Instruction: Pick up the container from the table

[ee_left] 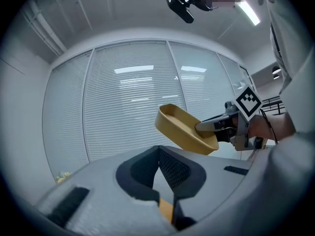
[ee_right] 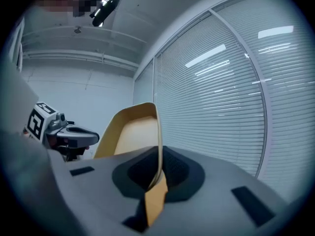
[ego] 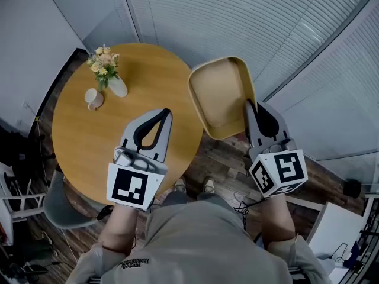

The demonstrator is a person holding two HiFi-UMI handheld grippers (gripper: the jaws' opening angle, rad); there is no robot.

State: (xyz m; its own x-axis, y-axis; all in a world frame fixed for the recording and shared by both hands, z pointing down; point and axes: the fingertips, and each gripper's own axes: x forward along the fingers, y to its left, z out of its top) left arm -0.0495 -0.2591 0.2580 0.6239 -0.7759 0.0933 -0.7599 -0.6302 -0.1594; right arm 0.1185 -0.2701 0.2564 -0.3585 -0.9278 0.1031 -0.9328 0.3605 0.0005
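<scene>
The container (ego: 220, 96), a shallow tan tray with rounded corners, is in the air just past the right edge of the round wooden table (ego: 89, 141). My right gripper (ego: 250, 104) is shut on its near right rim. In the right gripper view the container's wall (ee_right: 133, 132) stands edge-on between the jaws of the right gripper (ee_right: 158, 151). The left gripper view shows the container (ee_left: 182, 129) tilted, held by the right gripper (ee_left: 206, 127). My left gripper (ego: 164, 112) hovers over the table's near part, jaws together and nothing in them.
A small vase of flowers (ego: 109, 76) and a white cup (ego: 93, 98) stand at the table's far left. A grey chair (ego: 56, 203) sits at the table's near left. Glass walls with blinds (ego: 266, 22) curve behind. My shoes (ego: 192, 186) are on the wood floor.
</scene>
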